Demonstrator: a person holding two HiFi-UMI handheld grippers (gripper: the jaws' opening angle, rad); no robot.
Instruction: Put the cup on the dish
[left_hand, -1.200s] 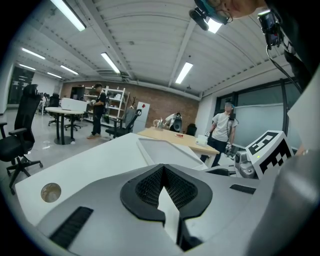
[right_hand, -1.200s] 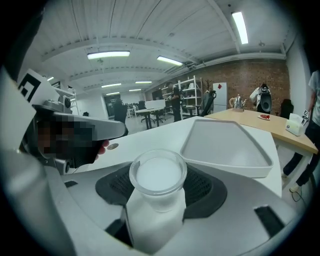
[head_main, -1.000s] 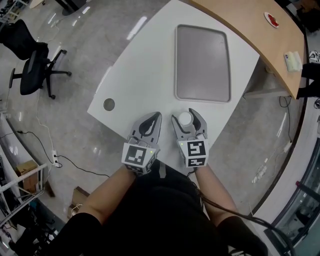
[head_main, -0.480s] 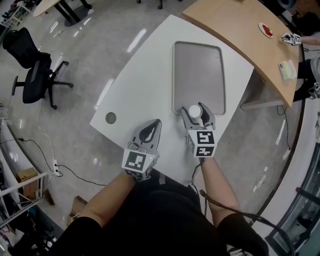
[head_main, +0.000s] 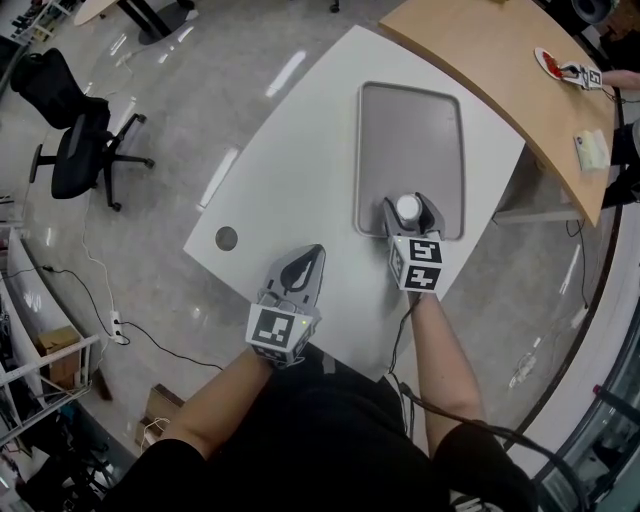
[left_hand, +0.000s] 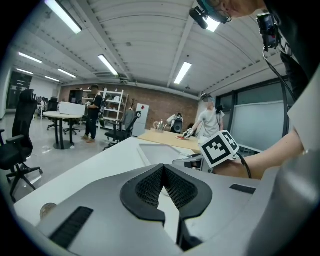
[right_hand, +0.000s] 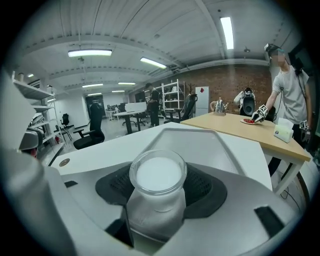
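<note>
Now cup (head_main: 408, 207) farther forward, over dish (head_main: 410, 140)

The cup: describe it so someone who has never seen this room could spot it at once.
Find the white table, then the grey tray on it. Over the tray's near end, the right gripper holds the cup between its jaws. It is small, round, clear glass, white inside, and the tray is otherwise bare.

The right gripper (head_main: 411, 203) has carried the cup (head_main: 408, 209) forward over the grey tray's (head_main: 410, 130) near end.
</note>
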